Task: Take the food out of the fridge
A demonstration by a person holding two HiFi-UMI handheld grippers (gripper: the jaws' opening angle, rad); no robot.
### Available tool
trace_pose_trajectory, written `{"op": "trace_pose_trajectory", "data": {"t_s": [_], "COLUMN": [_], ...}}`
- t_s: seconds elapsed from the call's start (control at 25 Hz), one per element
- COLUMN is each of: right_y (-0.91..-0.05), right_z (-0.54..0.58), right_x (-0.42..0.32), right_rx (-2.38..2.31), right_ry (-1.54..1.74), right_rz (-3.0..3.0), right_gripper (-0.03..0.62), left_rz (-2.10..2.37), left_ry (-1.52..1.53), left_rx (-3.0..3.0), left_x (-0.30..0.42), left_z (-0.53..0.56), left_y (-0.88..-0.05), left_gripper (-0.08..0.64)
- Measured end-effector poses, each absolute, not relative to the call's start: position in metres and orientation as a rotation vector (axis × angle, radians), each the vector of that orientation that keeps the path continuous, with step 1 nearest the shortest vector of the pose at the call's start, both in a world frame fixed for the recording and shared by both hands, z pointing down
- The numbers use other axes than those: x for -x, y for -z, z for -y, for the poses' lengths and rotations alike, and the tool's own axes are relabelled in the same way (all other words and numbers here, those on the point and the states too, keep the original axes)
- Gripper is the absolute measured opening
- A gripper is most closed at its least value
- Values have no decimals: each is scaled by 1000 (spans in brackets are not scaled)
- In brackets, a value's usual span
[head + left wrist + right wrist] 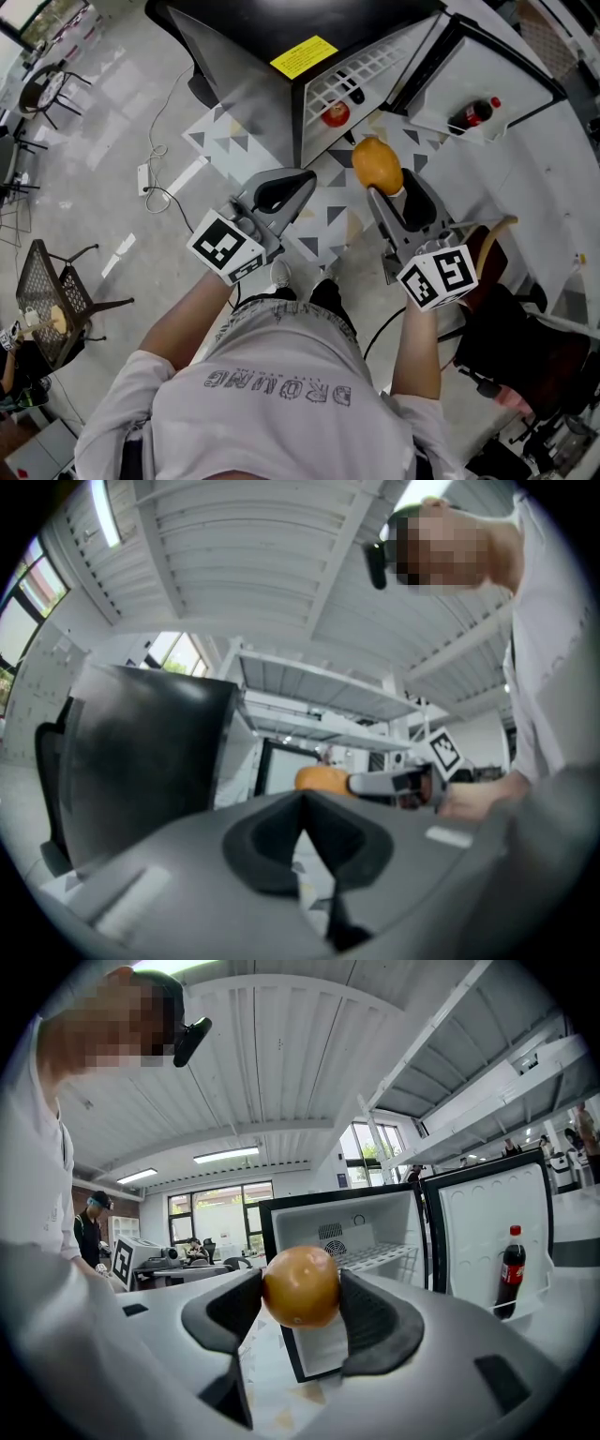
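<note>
Fingers [375, 1321] on the right gripper [382, 192] are pinching an orange [301, 1285] from both sides. It sits right in the middle of the pads, up in the air in front of the open fridge [347, 1232] and clear of the shelf [361, 70]. The left gripper [307, 178] has its fingers [272, 841] pressed together with nothing in them, and it hangs just beside the right one.

What's left inside, far as I can see, is a round red fruit [336, 114] on the shelf (tomato or apple, can't tell) and a cola bottle [473, 114] in the door.

The red fruit lies straight ahead of the fingers, roughly between the two grippers and about as near to one as the other. The left is the free one, so I'd guess it goes in next — but its fingers need to spread first. The fruit is round, so there's no long axis to line up with.
</note>
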State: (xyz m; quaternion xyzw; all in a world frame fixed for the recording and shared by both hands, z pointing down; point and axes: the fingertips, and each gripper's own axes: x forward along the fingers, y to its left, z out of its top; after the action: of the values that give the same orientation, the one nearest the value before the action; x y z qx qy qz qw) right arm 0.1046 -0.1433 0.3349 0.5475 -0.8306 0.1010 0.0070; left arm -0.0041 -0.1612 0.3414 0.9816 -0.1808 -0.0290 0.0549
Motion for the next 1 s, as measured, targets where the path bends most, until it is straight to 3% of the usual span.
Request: {"op": "trace_pose_trajectory", "data": {"t_s": [1.0], "right_y": [-354], "right_z": [146], "right_x": [-97], "right_rx": [-1680], "right_ry": [-407], "right_rz": [2591], "right_gripper": [259], "left_rz": [573], "left_ry": [93], "left_rx": [-2965], "left_x": [2], "left_z": [174], "left_y": [-344], "left_gripper": [7]}}
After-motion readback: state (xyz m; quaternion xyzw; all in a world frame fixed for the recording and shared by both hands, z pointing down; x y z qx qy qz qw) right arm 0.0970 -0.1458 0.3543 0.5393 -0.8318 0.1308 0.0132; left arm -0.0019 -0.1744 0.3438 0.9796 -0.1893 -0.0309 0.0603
